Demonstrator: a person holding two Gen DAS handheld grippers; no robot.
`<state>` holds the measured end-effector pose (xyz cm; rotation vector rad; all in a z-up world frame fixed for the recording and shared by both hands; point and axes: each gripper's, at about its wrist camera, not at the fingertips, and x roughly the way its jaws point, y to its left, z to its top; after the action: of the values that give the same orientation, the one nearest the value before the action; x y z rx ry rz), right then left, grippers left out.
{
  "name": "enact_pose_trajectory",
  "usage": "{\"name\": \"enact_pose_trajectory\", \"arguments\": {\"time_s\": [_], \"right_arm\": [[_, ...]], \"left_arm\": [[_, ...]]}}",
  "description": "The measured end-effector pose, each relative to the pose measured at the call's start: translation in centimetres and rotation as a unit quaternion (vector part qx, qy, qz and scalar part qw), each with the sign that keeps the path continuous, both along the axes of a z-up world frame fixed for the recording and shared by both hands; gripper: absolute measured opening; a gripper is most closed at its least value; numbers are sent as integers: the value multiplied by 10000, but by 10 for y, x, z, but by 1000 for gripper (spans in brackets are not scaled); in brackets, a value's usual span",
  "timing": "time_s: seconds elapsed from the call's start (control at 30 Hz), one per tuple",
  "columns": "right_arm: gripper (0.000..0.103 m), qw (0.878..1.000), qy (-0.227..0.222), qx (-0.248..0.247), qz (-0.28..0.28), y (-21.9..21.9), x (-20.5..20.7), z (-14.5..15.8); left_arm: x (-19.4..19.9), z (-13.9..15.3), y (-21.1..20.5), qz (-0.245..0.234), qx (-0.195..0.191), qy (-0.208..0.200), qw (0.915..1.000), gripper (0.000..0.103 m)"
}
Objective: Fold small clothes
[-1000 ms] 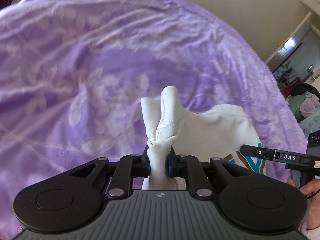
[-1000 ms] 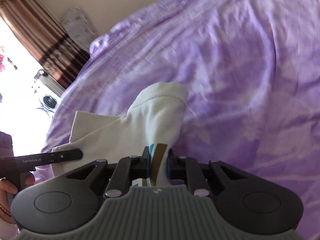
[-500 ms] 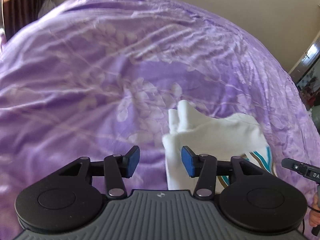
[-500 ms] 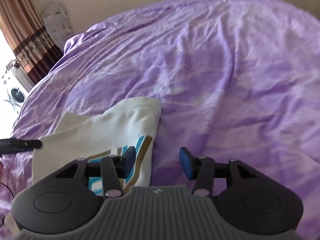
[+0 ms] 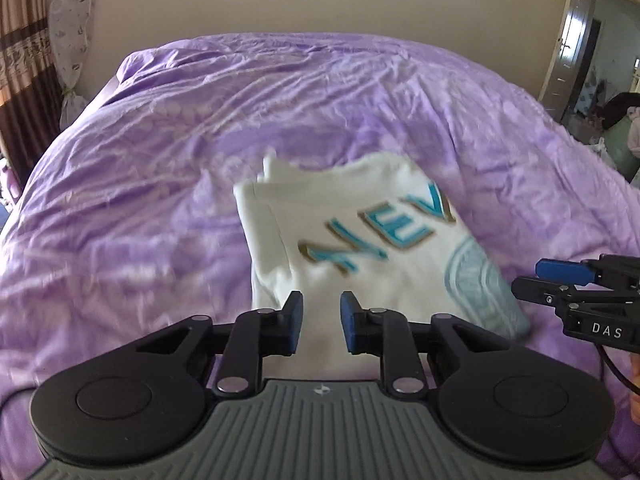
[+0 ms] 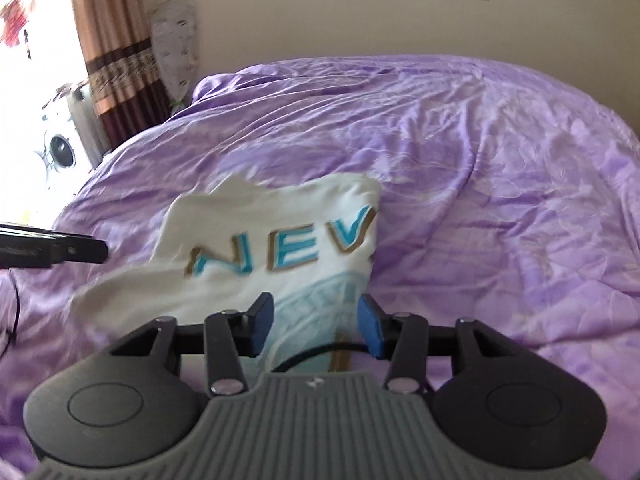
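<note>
White cotton T-shirt with teal-and-gold "NEV" lettering (image 5: 360, 248) lies folded into a rough rectangle on the purple floral-print bed cover (image 5: 160, 160), near the middle of the bed, print side up. Left gripper (image 5: 320, 322) is released, blue pads apart, nothing between them, hovering just over the shirt's near-left edge. Right gripper (image 6: 316, 320) likewise released, wider gap, over the near-right edge above the pale blue round print; not clear whether either touches the cloth. Both frames are motion-blurred. My read: one fold is laid down and let go, so we're between folds. The far edge looks uneven, with a lower layer poking out at the far-left corner (image 5: 272, 168). Next move probably calls for both grippers to pinch the near corners, catching all layers, then carry them to the far edge for a halving fold, or tidy that stray corner first. Risk: thin cloth, easy to grab only the top layer or the bed cover with it.
</note>
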<state>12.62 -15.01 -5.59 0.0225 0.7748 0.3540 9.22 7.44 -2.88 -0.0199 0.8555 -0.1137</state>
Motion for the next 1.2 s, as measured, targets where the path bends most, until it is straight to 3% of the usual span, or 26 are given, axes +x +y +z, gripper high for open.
{"name": "enact_pose_trajectory", "arguments": {"time_s": [0.17,0.43,0.7,0.93,1.1,1.2], "right_arm": [[30,9993,59,-343,153,12,-22,-25],[31,9979,331,-495,241,19,-28,-65],[32,9955,436,-758,374,30,-23,-99],[32,9949,436,-814,411,32,-22,-102],[34,9957,399,-735,388,28,-22,-82],[55,9963,322,-712,354,27,-26,-62]], "left_arm": [[-8,-29,0,122,200,145,9996,25],[-4,-76,5,229,219,719,9969,19],[-3,-103,5,339,288,773,9960,17],[-9,-95,1,260,418,652,9967,17],[-19,-66,-7,184,628,270,9975,21],[-32,-34,-14,184,824,-235,9962,34]]}}
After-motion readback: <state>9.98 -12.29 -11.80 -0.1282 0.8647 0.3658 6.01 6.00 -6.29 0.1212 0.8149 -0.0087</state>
